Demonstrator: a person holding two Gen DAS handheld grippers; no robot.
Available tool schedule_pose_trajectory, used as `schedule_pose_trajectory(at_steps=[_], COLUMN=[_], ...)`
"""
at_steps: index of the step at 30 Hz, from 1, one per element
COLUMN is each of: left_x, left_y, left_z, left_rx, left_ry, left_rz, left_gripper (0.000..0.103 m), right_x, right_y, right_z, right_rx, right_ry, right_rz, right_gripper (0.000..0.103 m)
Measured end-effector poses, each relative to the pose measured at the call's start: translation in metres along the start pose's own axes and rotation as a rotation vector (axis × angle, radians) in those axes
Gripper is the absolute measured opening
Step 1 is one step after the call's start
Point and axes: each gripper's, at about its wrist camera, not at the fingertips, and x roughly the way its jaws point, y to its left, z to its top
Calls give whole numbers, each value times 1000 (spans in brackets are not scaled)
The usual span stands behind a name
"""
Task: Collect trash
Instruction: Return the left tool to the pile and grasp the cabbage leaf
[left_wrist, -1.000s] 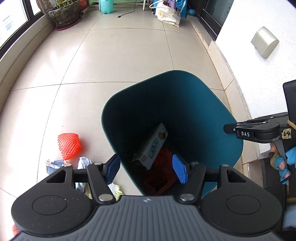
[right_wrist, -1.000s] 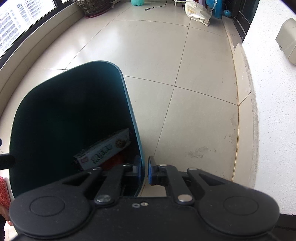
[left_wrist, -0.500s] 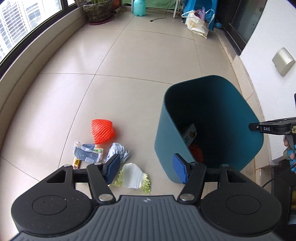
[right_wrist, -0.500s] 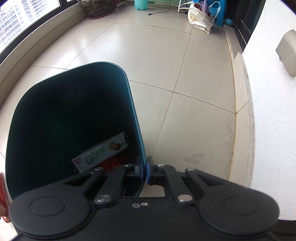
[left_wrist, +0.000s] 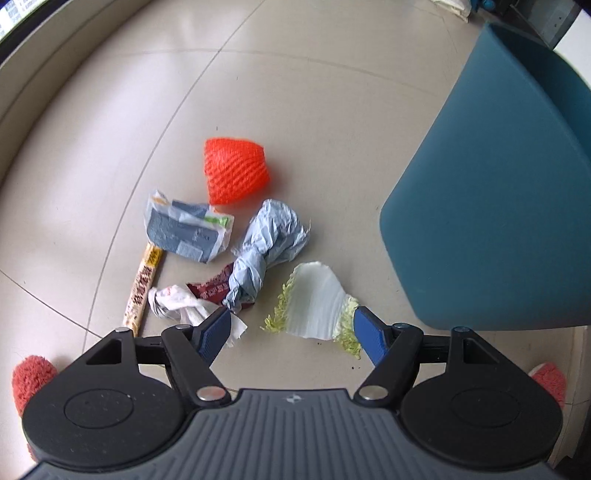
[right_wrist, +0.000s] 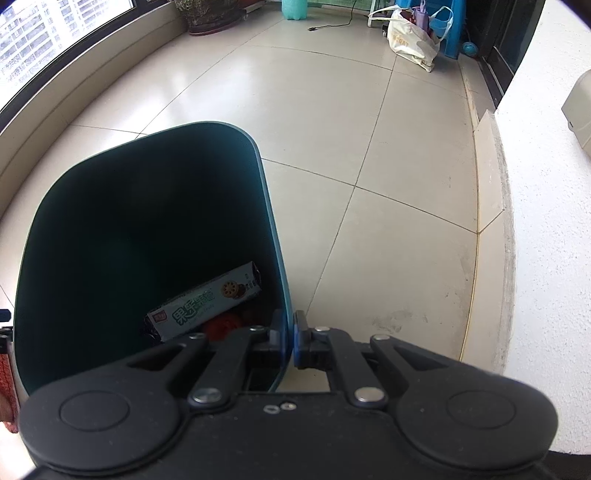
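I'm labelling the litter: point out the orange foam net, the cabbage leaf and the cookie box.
orange foam net (left_wrist: 235, 173), left wrist view, middle of its mesh.
cabbage leaf (left_wrist: 317, 303), left wrist view, pale rib.
cookie box (right_wrist: 207, 309), right wrist view, printed face, inside bin.

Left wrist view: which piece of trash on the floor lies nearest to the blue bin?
The cabbage leaf, white with frilly green edges. It lies next to the bin; the crumpled blue bag and the orange foam net lie farther away.

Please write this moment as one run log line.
left gripper: jaws opening, empty, above cabbage | right gripper: shut on bin rim
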Motion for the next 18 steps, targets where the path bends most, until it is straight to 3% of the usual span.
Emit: schedule_pose_trajectory(at_steps=[3, 7, 11, 18], left_x=[39, 78, 97, 132], left_y=[0, -14, -20, -4], left_z=[-10, -23, -23, -2], left_rx=[-17, 82, 164, 172], left_ry=[62, 111, 103, 124], left_rz=[-39, -27, 6, -87], left_gripper=[73, 73, 73, 73], right_x=[-1, -1, 0, 3], right_y=[-2, -2, 0, 4], right_z=[1, 0, 0, 0], right_rx=[-2, -11, -15, -33], right_ry=[-3, -11, -2, 1], right_rz=[14, 17, 7, -12], right_gripper=[4, 4, 5, 6])
